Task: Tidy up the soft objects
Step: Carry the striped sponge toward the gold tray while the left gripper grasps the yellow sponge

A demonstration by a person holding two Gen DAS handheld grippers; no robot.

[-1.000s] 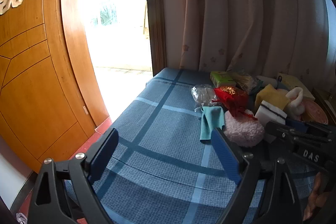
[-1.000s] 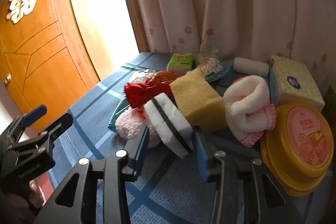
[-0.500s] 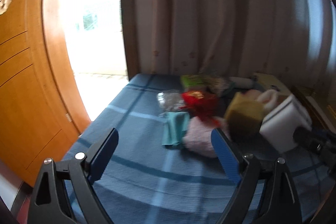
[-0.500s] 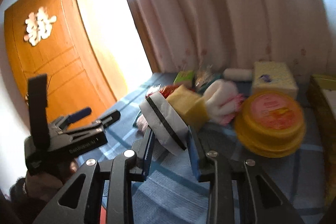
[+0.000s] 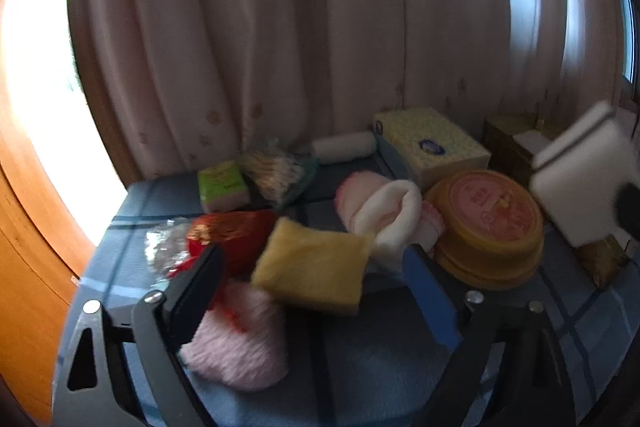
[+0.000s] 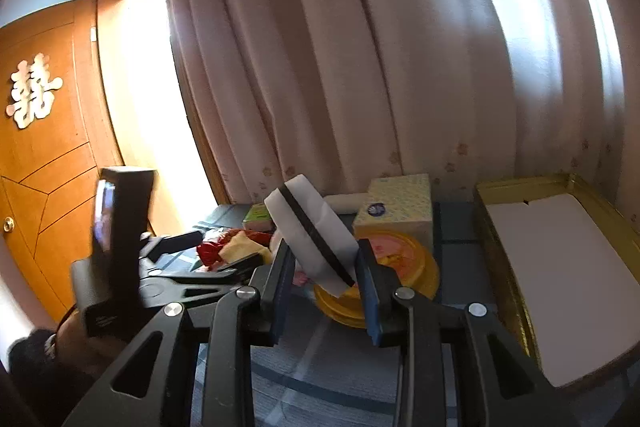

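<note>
- two hand-held grippers are at work: the right hand-held gripper (image 6: 324, 279) is clamped on a white sponge with a black stripe (image 6: 310, 231), which hangs in the air in front of the yellow tub (image 6: 404, 259) and tilts up to the left.
- the left hand-held gripper (image 5: 316, 291) has its jaws wide and closing, with nothing pressed between the pads; the yellow sponge (image 5: 312, 271) lies just left of the yellow tub and in line with the gap.
- the surface is a blue checked cover (image 5: 360, 367); i cannot tell whether a bed or a tabletop is under it.
- left of the yellow tub lie a fluffy pink piece (image 5: 236, 343), a red pouch (image 5: 236, 231) and a rolled white and pink towel (image 5: 384, 207), all crowded and touching.
- likely step: carry the held sponge to the gold tray (image 6: 560, 275), right of the yellow tub. to do it well, keep the squeeze steady, since foam gives and can slip, clear the tub's rim, and lower it flat on the white liner before letting go.
- behind the yellow tub stand a tissue box (image 5: 432, 147), a green pack (image 5: 222, 185) and a white roll (image 5: 344, 147), against the curtain (image 5: 280, 27).
- hard to read: the left view is smeared by motion, the tray's near end is cut off, and the label on the tub's lid is unreadable.
</note>
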